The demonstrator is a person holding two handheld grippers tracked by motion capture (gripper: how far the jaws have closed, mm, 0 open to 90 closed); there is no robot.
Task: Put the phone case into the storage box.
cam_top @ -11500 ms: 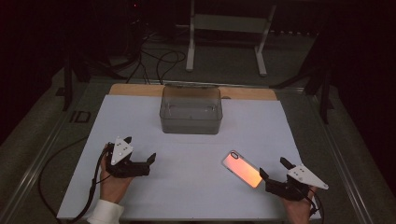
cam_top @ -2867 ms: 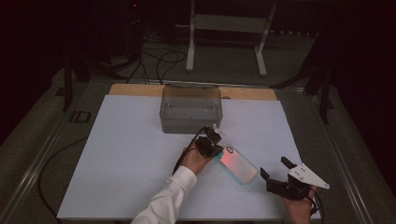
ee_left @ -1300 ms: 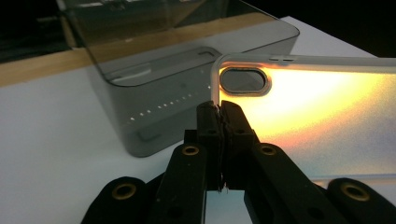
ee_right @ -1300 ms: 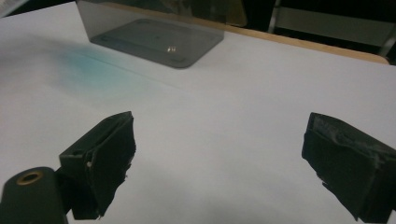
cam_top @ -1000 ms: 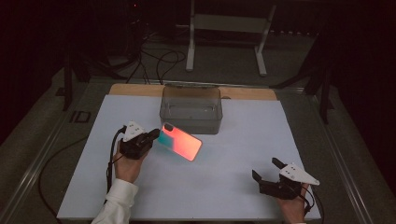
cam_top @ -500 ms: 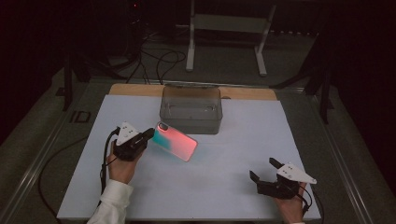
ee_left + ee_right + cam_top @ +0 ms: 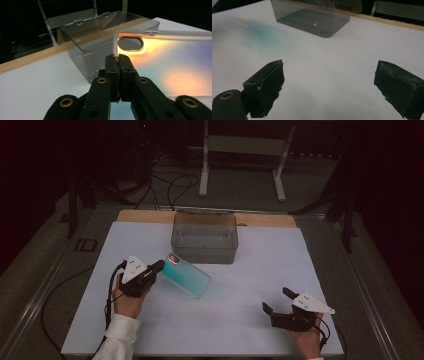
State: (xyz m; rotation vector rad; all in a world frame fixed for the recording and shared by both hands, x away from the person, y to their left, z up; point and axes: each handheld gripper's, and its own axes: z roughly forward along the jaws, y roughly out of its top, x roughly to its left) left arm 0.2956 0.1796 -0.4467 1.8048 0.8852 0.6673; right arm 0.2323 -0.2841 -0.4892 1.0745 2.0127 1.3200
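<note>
Up close, the left gripper (image 7: 118,67) has its jaws clenched on the short edge of a phone case (image 7: 172,65), just below the oval camera cutout; the case's far end runs off the right side of the left gripper view, so its full length is cut off there; in the high view the same left gripper (image 7: 156,267) holds the phone case (image 7: 189,275) tilted, its free end pointing toward four o'clock over the white table (image 7: 250,320), and whether that end touches the surface is hard to make out; the case glows orange near the gripper and teal farther out. Toward twelve o'clock from the case stands a smoky clear plastic box (image 7: 204,237), open at the top; I can make out nothing inside it, though its dark walls blur the bottom; in the right gripper view the box (image 7: 312,17) is cut off by the top edge. Over at five o'clock on the table the right gripper (image 7: 276,301) rests in the person's hand with its jaws spread wide and nothing between them; its pads (image 7: 268,87) frame bare table.
</note>
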